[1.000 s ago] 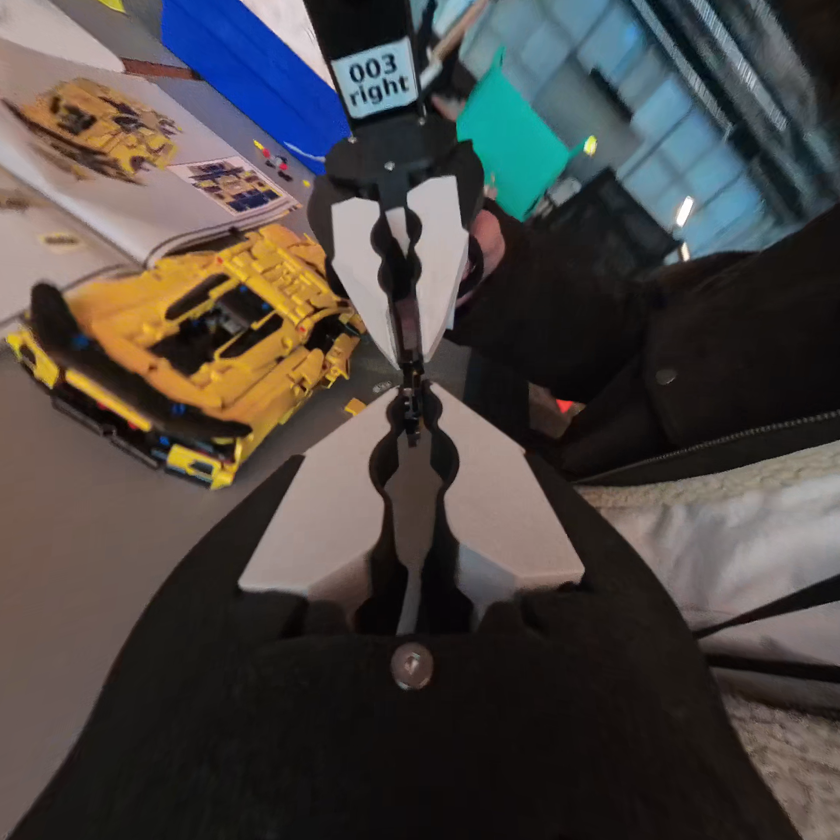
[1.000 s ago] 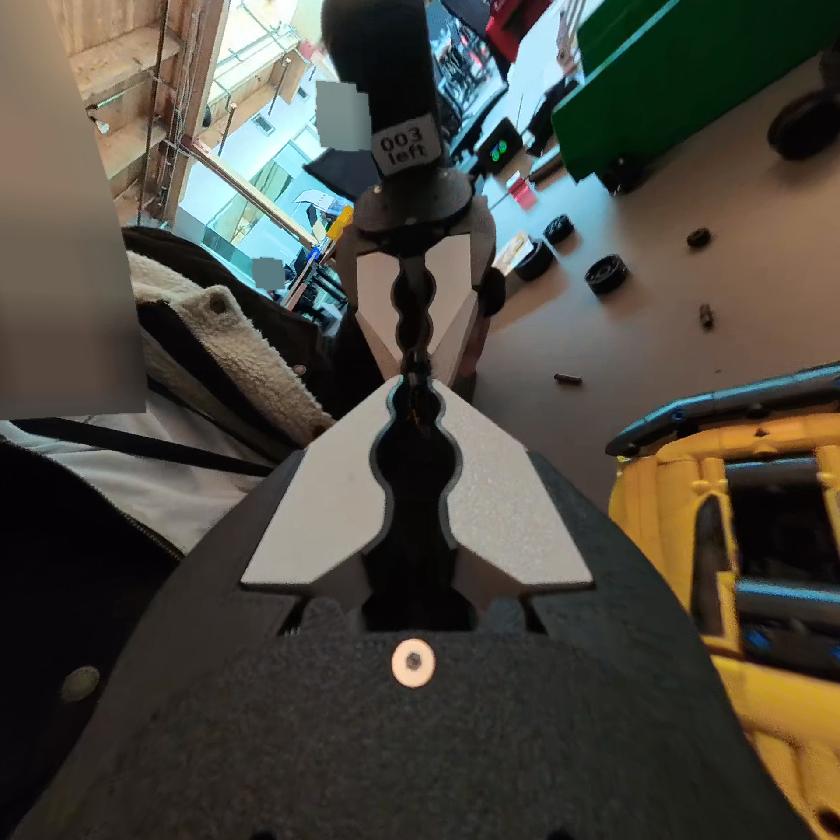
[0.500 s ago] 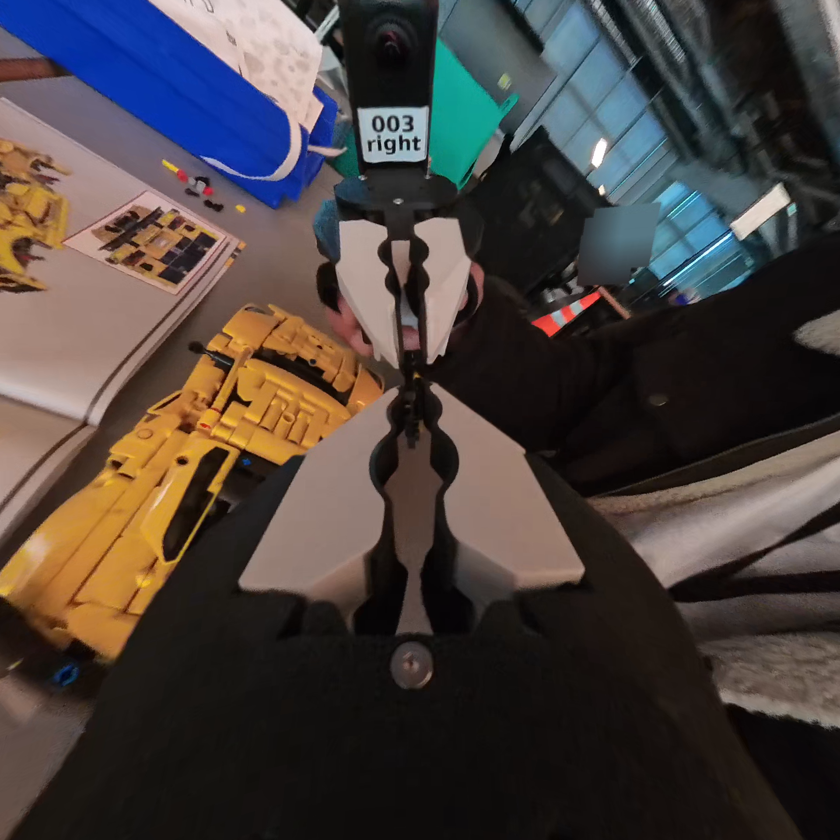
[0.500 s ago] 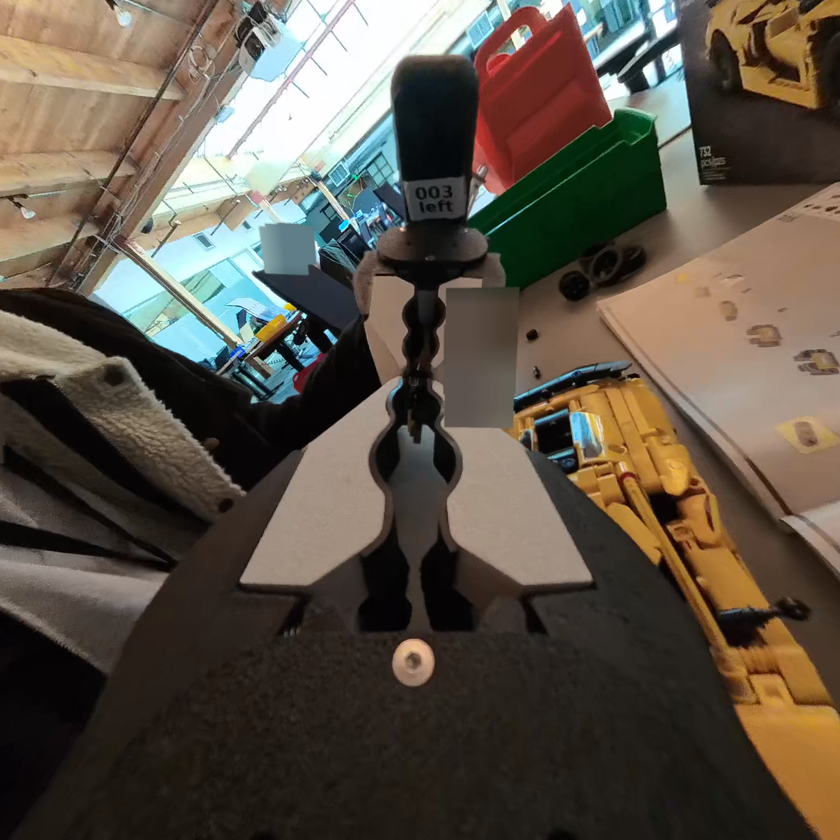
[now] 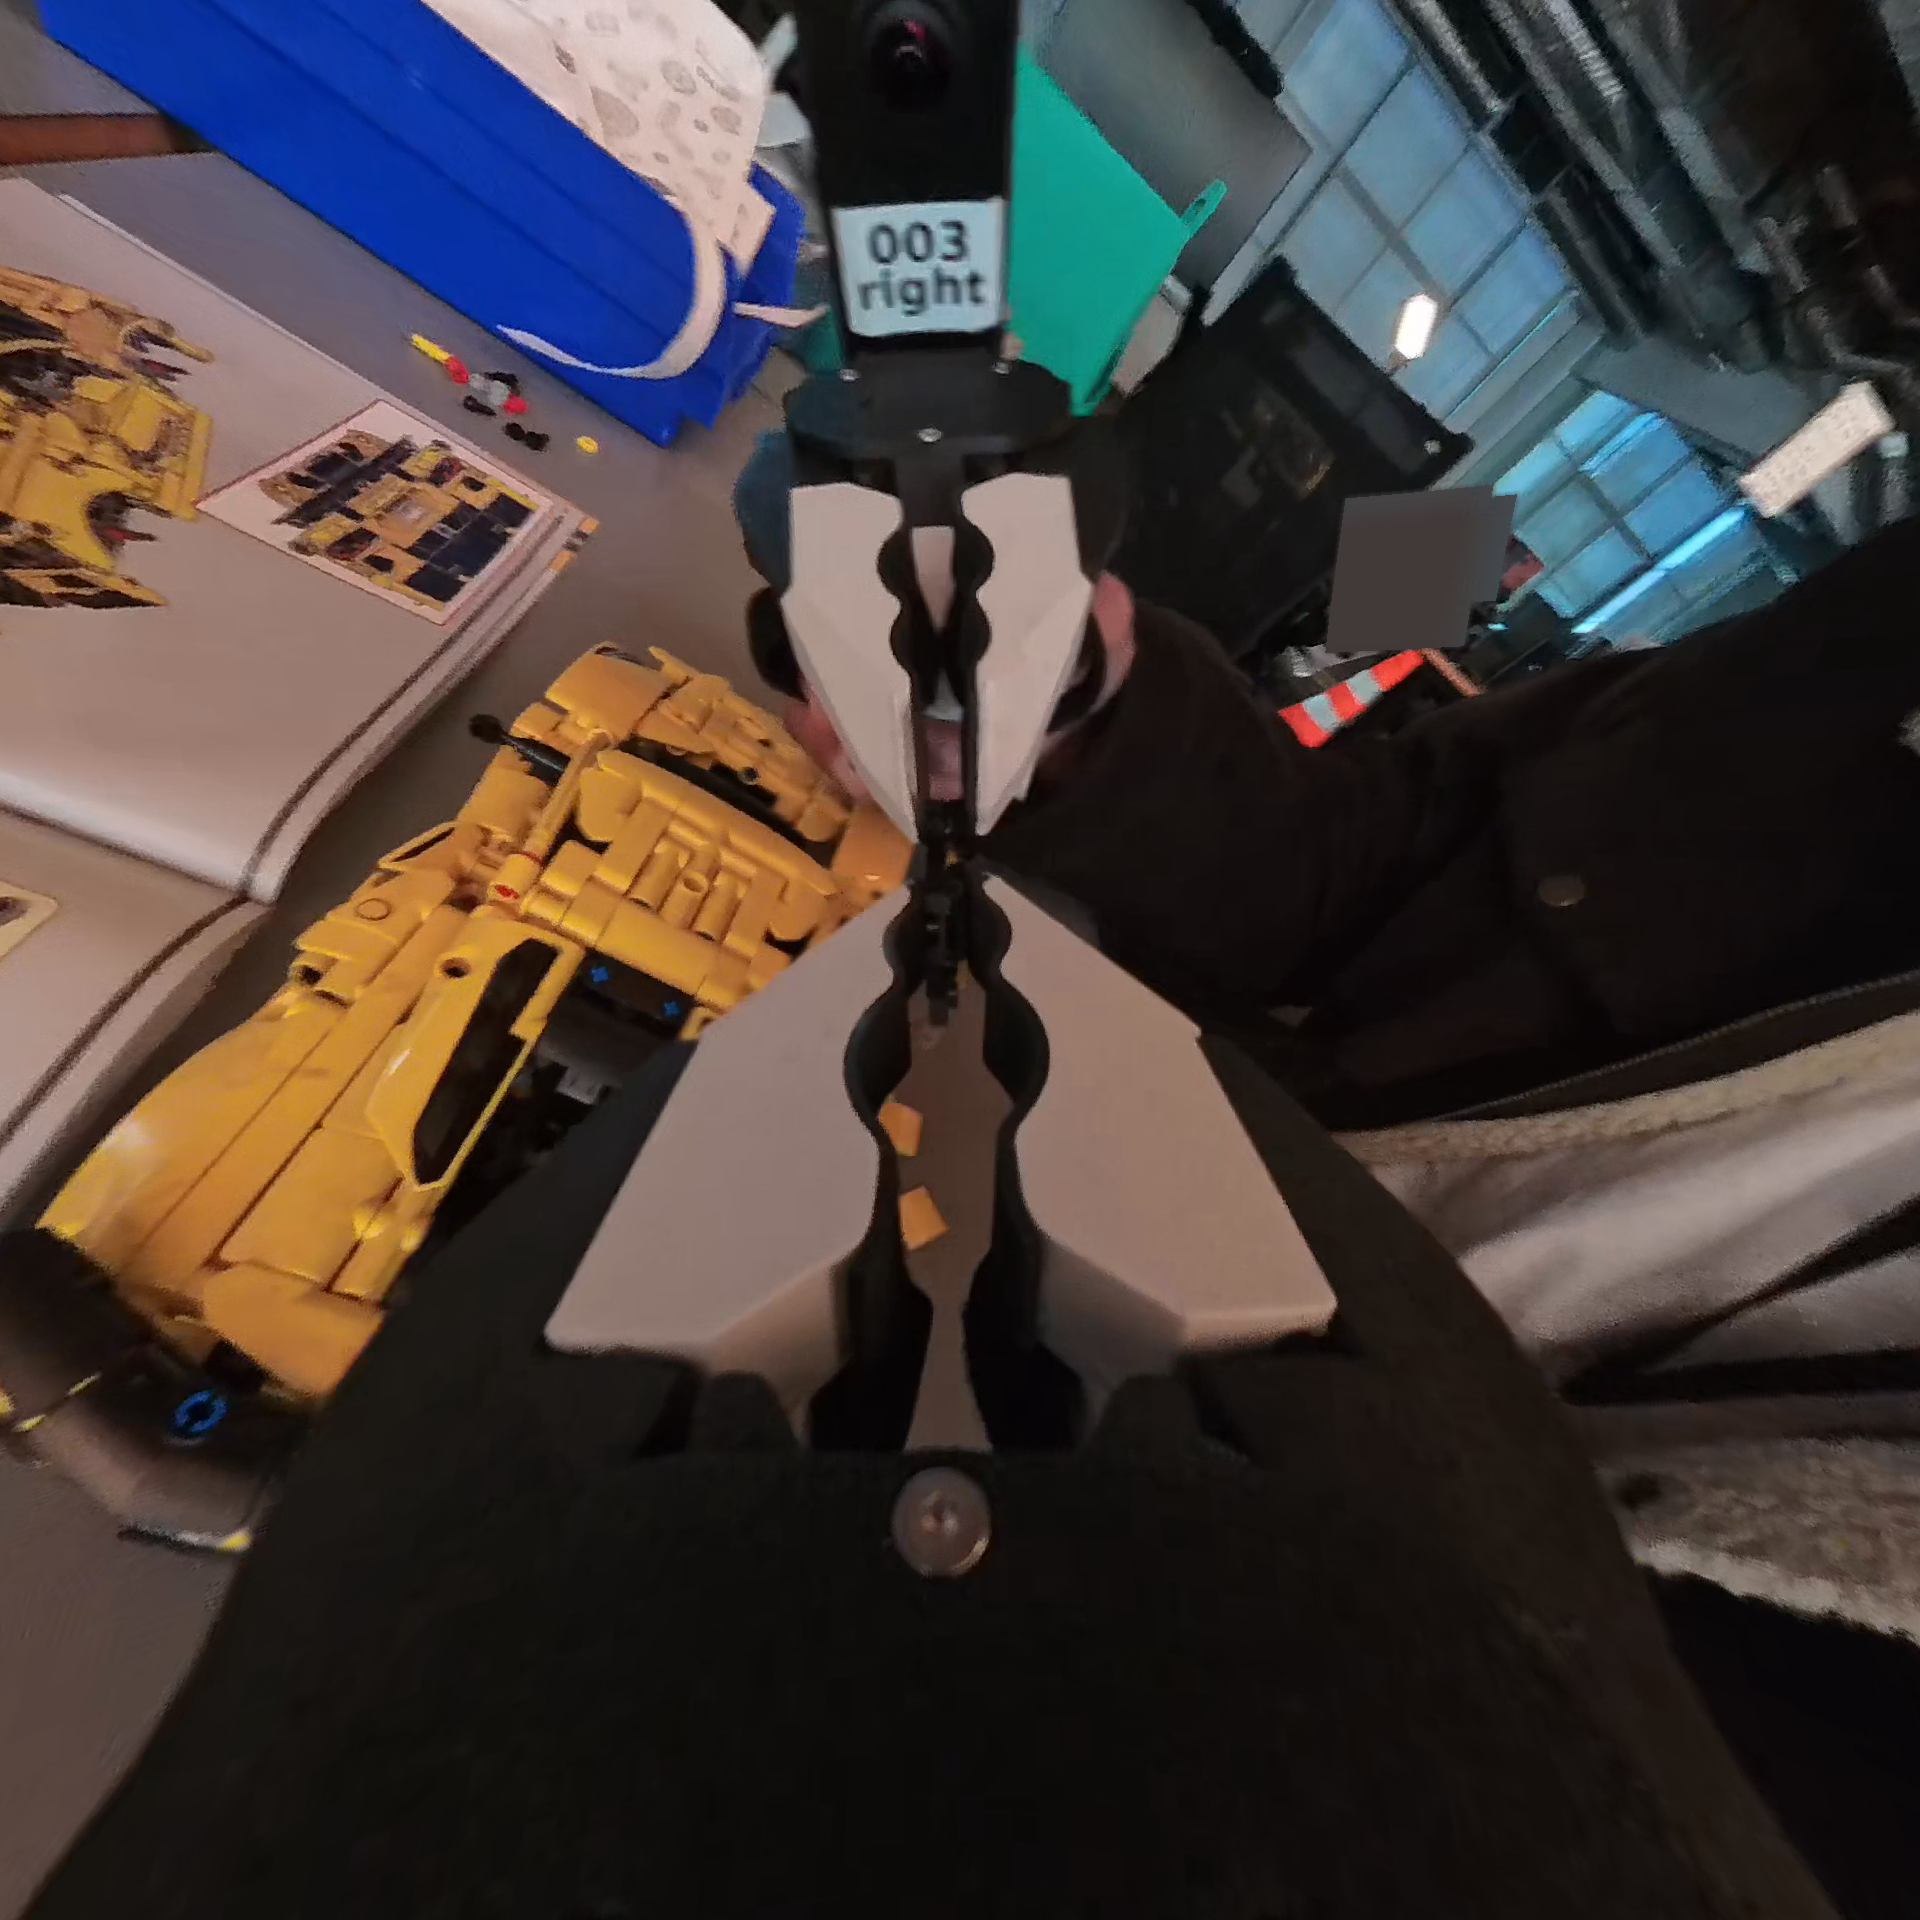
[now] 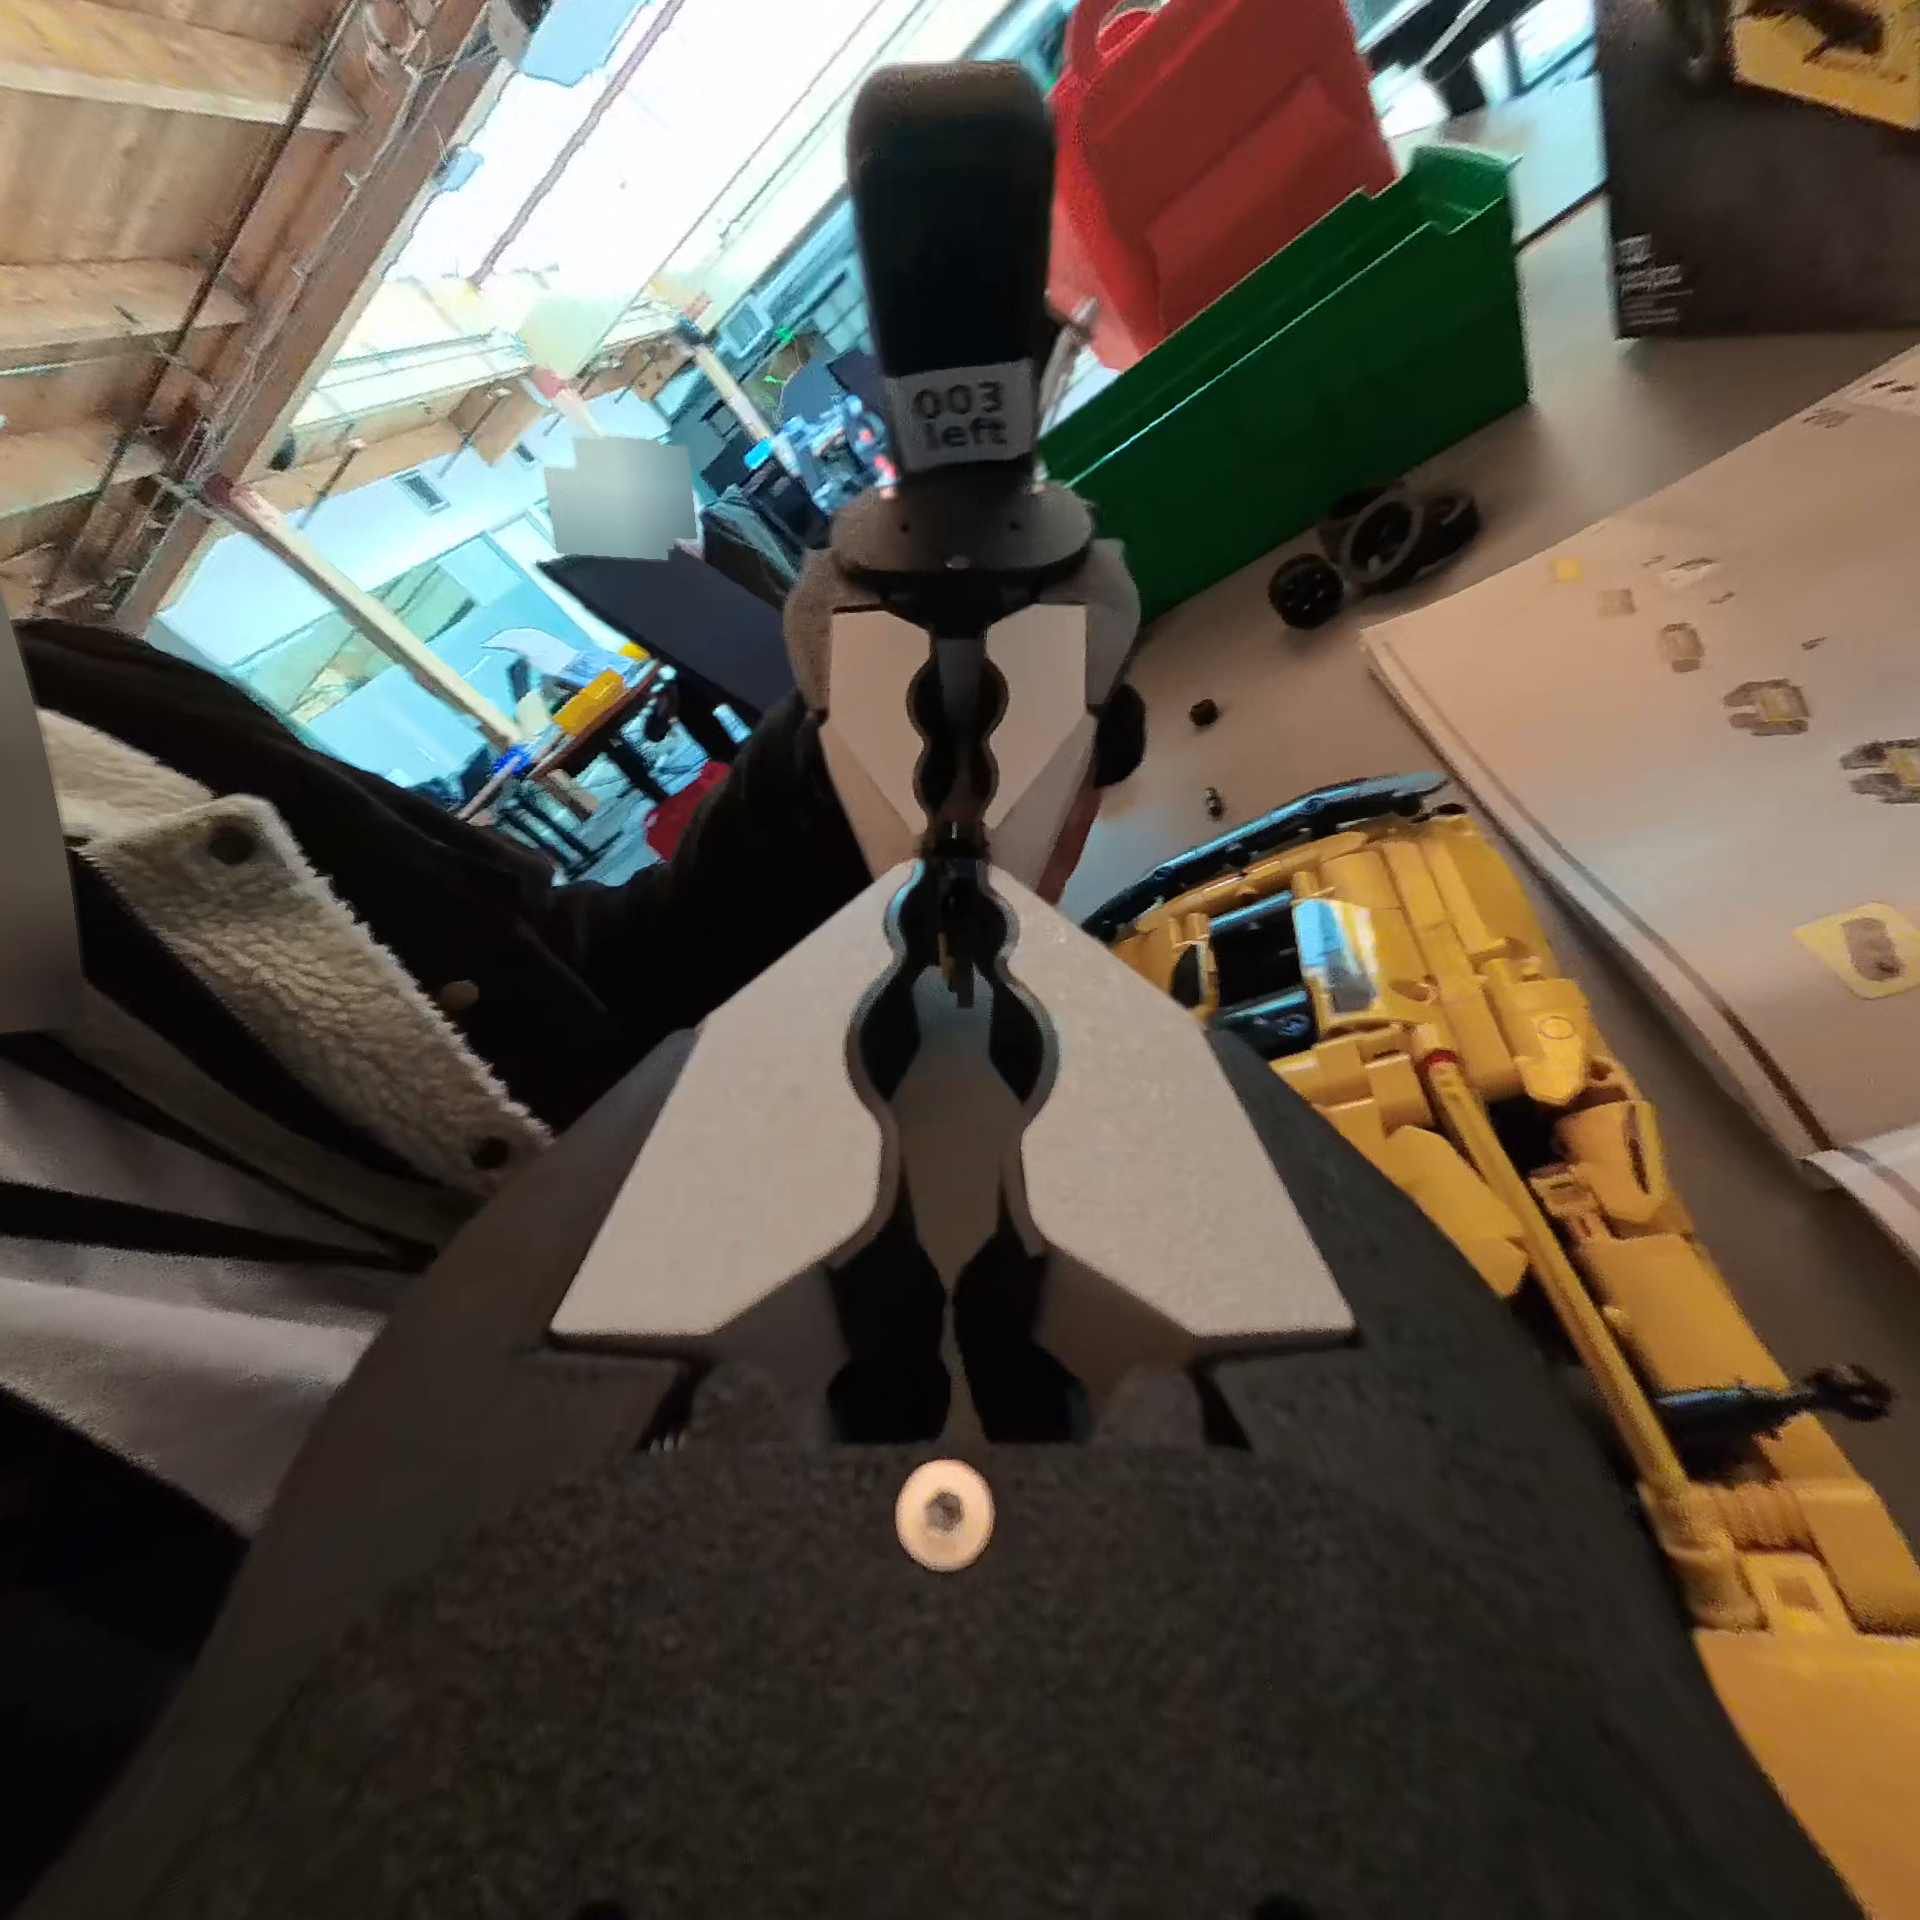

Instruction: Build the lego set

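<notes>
Right now the two grippers meet tip to tip above the counter (image 5: 644, 540), pointing straight at one another. The left gripper (image 5: 940, 904) has its jaws drawn together on a small black lego piece (image 5: 940, 935), a thin dark part pinched at the very tips. The right gripper (image 6: 951, 883) is likewise clamped on that same small black lego piece (image 6: 954, 935) from the opposite side — so both hold it between them, lifted off the counter. I cannot make out the piece's exact shape; it is too small and dark.

Below and to the side lies the yellow lego car (image 5: 447, 1018), resting on the counter with its black trim and a few blue pins showing. In the right wrist view the yellow lego car (image 6: 1455, 1091) sits just right of the gripper tips. An open instruction booklet (image 5: 260, 644) lies beside the car, its pages showing pictures of yellow builds. Beyond the booklet stands a blue bin (image 5: 447, 187), with a scatter of small loose parts (image 5: 488, 395) in front of it. On the other side a green bin (image 6: 1299, 384) sits on the counter, a few black wheels (image 6: 1371, 540) near it, and a dark box (image 6: 1756, 177) farther back. A person's dark sleeve (image 5: 1299, 831) reaches in behind the right gripper.
</notes>
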`<act>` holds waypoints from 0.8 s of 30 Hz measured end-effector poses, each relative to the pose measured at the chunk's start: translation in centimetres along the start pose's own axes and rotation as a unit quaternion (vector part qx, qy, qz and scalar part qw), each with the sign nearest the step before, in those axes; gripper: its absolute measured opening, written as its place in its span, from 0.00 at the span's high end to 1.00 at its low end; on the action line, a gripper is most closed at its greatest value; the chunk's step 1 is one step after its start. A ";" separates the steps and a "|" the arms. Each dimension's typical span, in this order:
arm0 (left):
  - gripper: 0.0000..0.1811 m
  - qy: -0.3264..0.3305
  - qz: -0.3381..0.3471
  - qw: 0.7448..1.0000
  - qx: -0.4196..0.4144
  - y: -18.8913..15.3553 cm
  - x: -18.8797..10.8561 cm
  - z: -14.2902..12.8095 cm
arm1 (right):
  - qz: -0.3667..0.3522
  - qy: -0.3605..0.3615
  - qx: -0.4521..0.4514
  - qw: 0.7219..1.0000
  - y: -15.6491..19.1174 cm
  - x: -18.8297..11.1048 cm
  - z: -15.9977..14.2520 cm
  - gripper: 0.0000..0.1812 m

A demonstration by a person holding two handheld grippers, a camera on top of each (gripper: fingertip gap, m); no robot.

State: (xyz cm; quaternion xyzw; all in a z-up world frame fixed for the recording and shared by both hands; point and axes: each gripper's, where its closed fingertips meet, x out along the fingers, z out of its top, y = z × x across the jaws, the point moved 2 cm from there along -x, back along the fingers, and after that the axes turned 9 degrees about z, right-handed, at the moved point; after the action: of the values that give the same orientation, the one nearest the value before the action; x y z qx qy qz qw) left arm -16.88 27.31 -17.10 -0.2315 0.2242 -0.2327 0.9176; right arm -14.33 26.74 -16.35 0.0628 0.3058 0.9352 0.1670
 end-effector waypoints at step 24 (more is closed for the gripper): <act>0.97 -0.024 0.044 0.993 0.107 -0.8 -0.1 0.5 | 0.010 -0.030 -0.074 0.997 0.8 -0.2 0.6 0.96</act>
State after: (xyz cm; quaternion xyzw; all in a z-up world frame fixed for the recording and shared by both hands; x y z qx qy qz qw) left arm -16.94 26.87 -16.22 -0.1274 0.1858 -0.2094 0.9515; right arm -14.25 26.38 -15.42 0.0809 0.2299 0.9547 0.1707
